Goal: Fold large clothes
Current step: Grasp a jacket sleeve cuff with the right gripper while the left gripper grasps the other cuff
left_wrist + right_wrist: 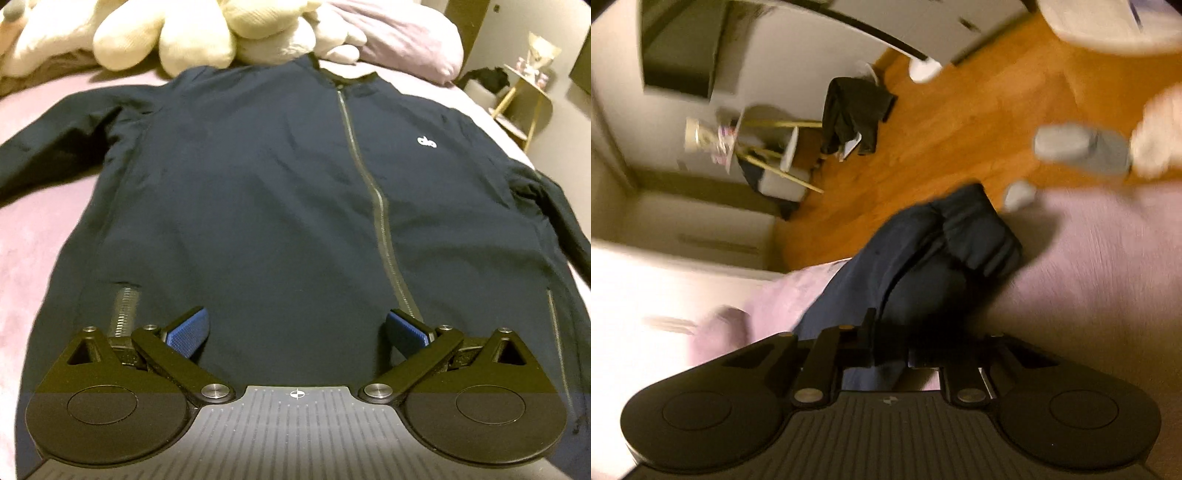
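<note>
A dark navy zip jacket point(280, 192) lies front up and spread flat on a pink bedspread point(33, 236), collar at the far end, a small white logo on its chest. My left gripper point(295, 332) hovers over the jacket's hem, its blue-padded fingers point(186, 332) wide apart and empty. In the blurred right wrist view, my right gripper point(888, 350) is shut on the jacket's sleeve point(923, 254), whose ribbed cuff end lies at the edge of the bed.
Cream plush toys point(192, 33) and a pink pillow point(406, 40) lie beyond the collar. A small white side table point(524, 99) stands to the right of the bed. Wooden floor point(960, 122), a dark garment point(855, 114) and grey slippers point(1082, 146) lie beside the bed.
</note>
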{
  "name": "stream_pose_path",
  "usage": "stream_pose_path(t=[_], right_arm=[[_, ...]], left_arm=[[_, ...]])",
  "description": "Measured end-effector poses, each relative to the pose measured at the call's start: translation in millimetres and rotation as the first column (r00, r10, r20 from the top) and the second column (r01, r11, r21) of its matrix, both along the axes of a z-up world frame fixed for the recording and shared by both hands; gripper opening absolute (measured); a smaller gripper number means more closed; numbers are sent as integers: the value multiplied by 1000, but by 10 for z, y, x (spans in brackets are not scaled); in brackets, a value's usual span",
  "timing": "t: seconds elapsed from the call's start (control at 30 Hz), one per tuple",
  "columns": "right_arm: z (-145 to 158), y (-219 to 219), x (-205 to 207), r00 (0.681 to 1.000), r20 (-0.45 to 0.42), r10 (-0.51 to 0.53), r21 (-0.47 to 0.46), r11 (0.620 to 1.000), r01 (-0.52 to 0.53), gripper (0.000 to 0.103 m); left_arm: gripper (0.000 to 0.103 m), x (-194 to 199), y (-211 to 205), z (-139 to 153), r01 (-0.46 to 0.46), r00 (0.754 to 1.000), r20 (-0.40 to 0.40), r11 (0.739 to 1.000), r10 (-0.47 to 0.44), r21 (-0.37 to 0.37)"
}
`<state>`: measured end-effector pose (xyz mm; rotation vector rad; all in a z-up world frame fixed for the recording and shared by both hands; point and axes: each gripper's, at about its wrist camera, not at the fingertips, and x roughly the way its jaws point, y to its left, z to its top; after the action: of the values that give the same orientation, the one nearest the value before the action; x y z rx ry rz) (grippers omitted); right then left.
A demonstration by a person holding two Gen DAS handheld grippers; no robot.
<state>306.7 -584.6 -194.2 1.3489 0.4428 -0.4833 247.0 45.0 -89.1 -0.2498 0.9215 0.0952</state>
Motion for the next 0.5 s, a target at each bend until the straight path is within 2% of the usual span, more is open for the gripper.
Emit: stream_pose_path(t=[0.03, 0.07, 0.1, 0.13, 0.17, 0.2, 0.23, 0.3, 0.33, 0.37, 0.47, 0.5], right_arm=[[180, 93, 77, 999, -38, 18, -111, 994, -23, 14], [419, 227, 134, 998, -58, 39, -236, 970, -51, 14], [643, 379, 193, 995, -73, 69, -365, 927, -92, 14], [864, 586, 261, 989, -92, 113, -497, 856, -143, 14], [1090, 870, 338, 979, -107, 175, -625, 754, -203, 14], [1290, 1200, 410, 956, -119, 269, -724, 636, -269, 14], [1438, 1557, 468, 917, -134, 375, -791, 517, -327, 15], [1563, 2217, 534, 819, -194, 540, -866, 298, -402, 18], [1544, 2604, 550, 752, -247, 610, -888, 167, -428, 23], [1473, 2930, 555, 696, -297, 654, -894, 66, -444, 27], [1089, 3729, 616, 538, -471, 699, -845, -182, -503, 35], [946, 3890, 658, 495, -530, 689, -810, -237, -536, 38]], left_arm=[[103, -17, 44, 32, 4, 1000, 3, 1000, -4, -8], [103, -31, 77, 65, 8, 1000, 6, 1000, -8, -13], [103, -47, 103, 97, 8, 1000, 11, 1000, -8, -10], [103, -67, 134, 147, 4, 1000, 24, 1000, -4, -1], [103, -74, 158, 185, 1, 999, 36, 1000, -1, 5], [103, -83, 181, 234, -1, 999, 51, 1000, 0, 7], [103, -88, 206, 279, 2, 998, 67, 1000, -2, -2], [103, -80, 251, 353, 6, 996, 89, 999, -2, -38], [103, -72, 275, 385, 7, 995, 96, 998, -1, -62], [103, -61, 289, 407, 8, 995, 99, 996, 0, -85], [103, 11, 319, 441, 17, 995, 96, 988, -2, -156], [103, 42, 316, 450, 27, 995, 98, 984, -9, -176]])
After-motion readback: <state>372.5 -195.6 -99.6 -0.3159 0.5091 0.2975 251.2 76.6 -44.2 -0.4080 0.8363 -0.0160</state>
